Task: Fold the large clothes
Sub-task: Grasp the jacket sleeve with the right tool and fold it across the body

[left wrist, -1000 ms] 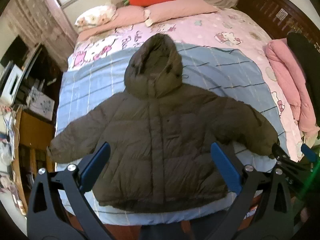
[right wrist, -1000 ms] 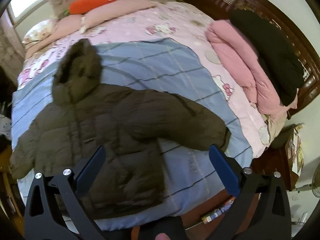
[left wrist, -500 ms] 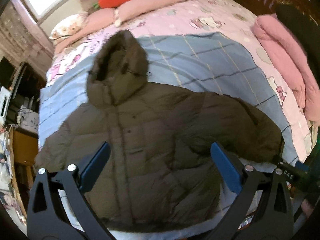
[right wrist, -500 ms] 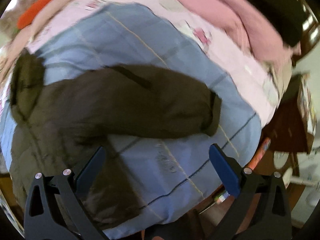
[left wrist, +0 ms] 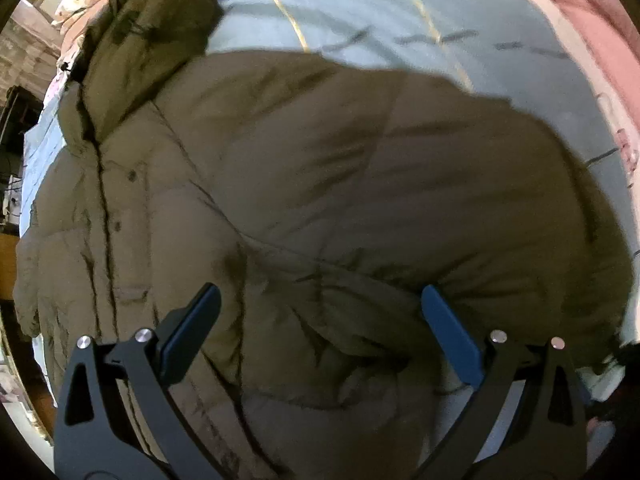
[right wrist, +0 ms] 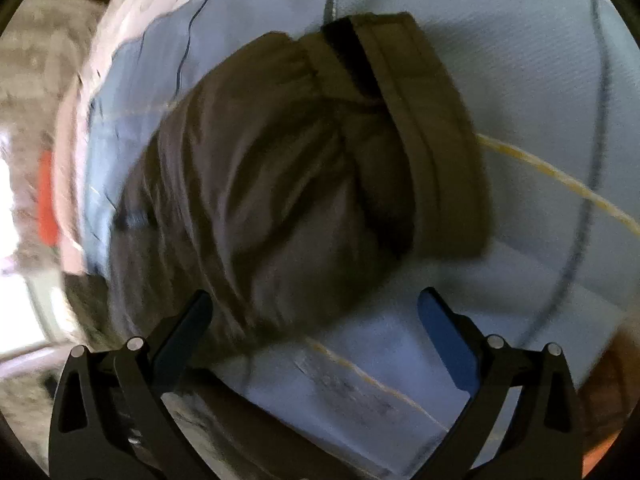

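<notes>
An olive-brown hooded puffer jacket [left wrist: 304, 184] lies front up and spread flat on a blue plaid blanket [left wrist: 400, 20]. My left gripper [left wrist: 320, 320] is open and hovers close over the jacket's right side near the armpit, with nothing between its fingers. My right gripper [right wrist: 314, 320] is open and hovers low over the jacket's right sleeve [right wrist: 280, 184], near its cuff [right wrist: 424, 136]. The sleeve end lies just ahead of its left finger. The hood [left wrist: 148, 28] points to the far left.
The blue blanket [right wrist: 540, 80] covers the bed beneath a pink sheet edge [right wrist: 132, 0]. A pink folded garment [left wrist: 592, 12] lies at the far right. Pillows [left wrist: 76, 4] sit at the head of the bed. Furniture stands at the left bedside [left wrist: 12, 128].
Both grippers dropped down close to the jacket. The left moved rightward over the right side of the body; the right swung over the right sleeve's cuff. Both stayed open.
</notes>
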### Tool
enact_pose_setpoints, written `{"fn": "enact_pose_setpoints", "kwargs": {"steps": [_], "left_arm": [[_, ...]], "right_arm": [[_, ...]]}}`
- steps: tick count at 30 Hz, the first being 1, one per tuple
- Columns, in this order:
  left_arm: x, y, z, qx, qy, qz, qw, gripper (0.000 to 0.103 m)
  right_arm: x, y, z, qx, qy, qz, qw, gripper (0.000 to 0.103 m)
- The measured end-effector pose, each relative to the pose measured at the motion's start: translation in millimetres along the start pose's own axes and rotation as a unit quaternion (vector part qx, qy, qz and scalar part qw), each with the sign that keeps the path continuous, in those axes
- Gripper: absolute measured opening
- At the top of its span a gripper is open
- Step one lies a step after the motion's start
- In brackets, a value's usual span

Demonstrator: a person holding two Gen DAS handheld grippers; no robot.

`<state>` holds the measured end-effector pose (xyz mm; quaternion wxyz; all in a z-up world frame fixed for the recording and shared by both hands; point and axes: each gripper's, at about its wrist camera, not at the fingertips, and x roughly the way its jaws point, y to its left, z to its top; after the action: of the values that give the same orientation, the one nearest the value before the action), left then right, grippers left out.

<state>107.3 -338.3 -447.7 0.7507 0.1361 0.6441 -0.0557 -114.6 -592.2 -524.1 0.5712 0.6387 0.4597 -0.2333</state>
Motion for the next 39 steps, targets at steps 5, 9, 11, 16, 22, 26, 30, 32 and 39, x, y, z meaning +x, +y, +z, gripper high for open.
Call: {"fn": "enact_pose_setpoints", "kwargs": {"steps": [5, 9, 11, 16, 22, 26, 30, 32, 39], "left_arm": [[21, 2, -4, -0.014, 0.018, -0.012, 0.9997, 0.101], [30, 0, -1, -0.029, 0.027, -0.031, 0.9987, 0.101], [27, -6, 4, -0.025, 0.017, -0.032, 0.999, 0.101], [29, -25, 12, 0.005, 0.008, 0.008, 0.9999, 0.101], [11, -19, 20, 0.0, -0.003, -0.006, 1.0, 0.101], [13, -4, 21, 0.0, -0.002, -0.004, 1.0, 0.101], [30, 4, 29, 0.001, 0.018, -0.013, 0.9997, 0.101], [30, 5, 29, -0.003, 0.018, -0.028, 0.9994, 0.101], [8, 41, 36, -0.007, -0.015, -0.037, 0.9992, 0.101]], "right_arm": [[-5, 4, 45, 0.011, -0.021, 0.052, 0.998, 0.025], [-27, 46, 87, -0.069, -0.067, 0.054, 0.994, 0.012], [-39, 73, 110, -0.102, -0.088, 0.066, 0.989, 0.012], [-13, 106, 132, -0.163, -0.057, -0.033, 0.984, 0.026], [-43, 71, 100, -0.19, -0.087, -0.08, 0.975, 0.098], [-32, 38, 91, -0.128, -0.064, -0.028, 0.989, 0.099], [-1, 48, 108, -0.076, -0.043, 0.004, 0.996, 0.098], [9, 55, 112, -0.066, -0.033, 0.007, 0.997, 0.069], [-42, 153, 63, -0.201, -0.076, 0.103, 0.971, 0.013]]}}
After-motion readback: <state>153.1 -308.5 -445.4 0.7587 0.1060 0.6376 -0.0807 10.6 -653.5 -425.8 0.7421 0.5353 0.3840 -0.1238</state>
